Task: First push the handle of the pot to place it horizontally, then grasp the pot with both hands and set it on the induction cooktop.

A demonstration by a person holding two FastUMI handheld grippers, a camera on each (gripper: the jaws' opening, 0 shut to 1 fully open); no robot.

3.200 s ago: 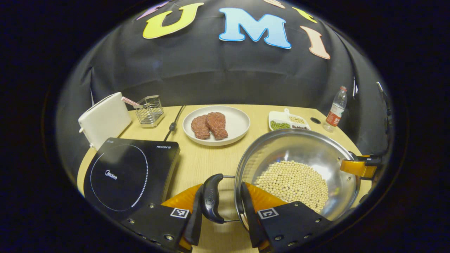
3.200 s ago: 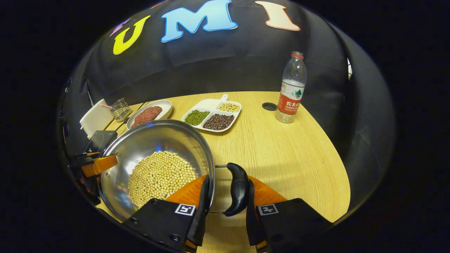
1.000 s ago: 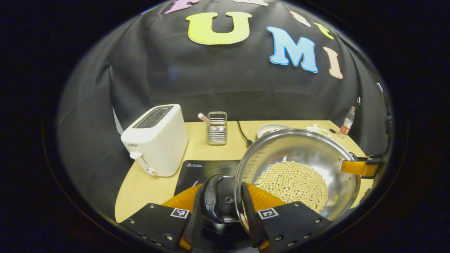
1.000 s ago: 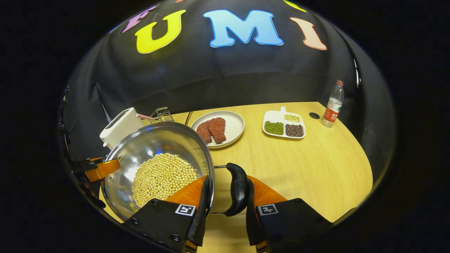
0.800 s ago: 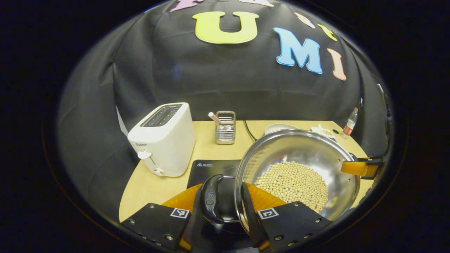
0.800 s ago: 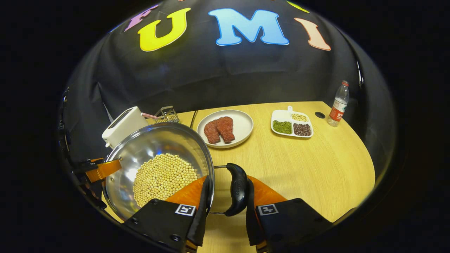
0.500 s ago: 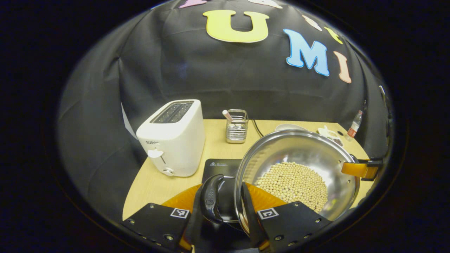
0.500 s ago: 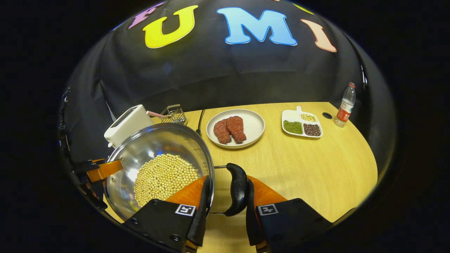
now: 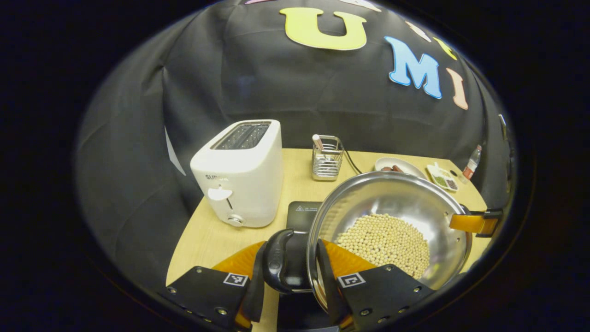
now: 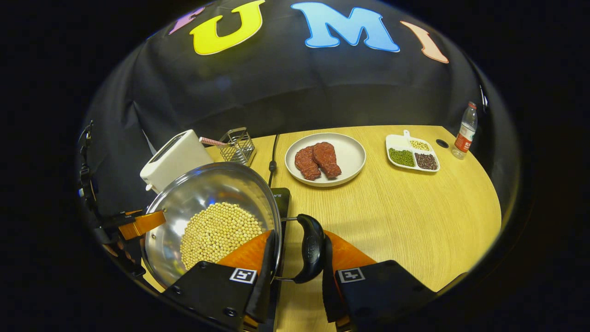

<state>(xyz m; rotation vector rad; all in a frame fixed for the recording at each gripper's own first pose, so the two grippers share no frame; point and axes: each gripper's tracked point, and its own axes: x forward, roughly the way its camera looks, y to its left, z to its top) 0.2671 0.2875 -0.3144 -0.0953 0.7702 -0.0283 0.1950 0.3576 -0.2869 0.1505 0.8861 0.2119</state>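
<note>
A steel pot [image 9: 392, 198] with pale beans [image 9: 382, 242] in its bottom is held from both sides over the black induction cooktop [image 9: 300, 214]. My left gripper [image 9: 290, 272] is shut on the pot's black left handle [image 9: 275, 260], close beside the rim. My right gripper [image 10: 295, 263] is shut on the black right handle [image 10: 311, 251]. The pot [image 10: 203, 198] covers most of the cooktop [image 10: 281, 196]. I cannot tell whether it touches the glass. Each gripper appears across the pot from the other: the right gripper [image 9: 463, 222] and the left gripper [image 10: 140, 223].
A white toaster [image 9: 239, 175] stands just left of the cooktop, a wire holder [image 9: 326, 159] behind it. To the right lie a plate [image 10: 355, 157] of meat, a divided bean tray [image 10: 392, 140] and a water bottle [image 10: 464, 124]. A cable [image 10: 273, 161] runs back from the cooktop.
Both grippers have carried the pot leftward across the table until it is over the cooktop. The toaster has drawn nearer; the plate, tray and bottle have slid off to the right. Both grips are unchanged.
</note>
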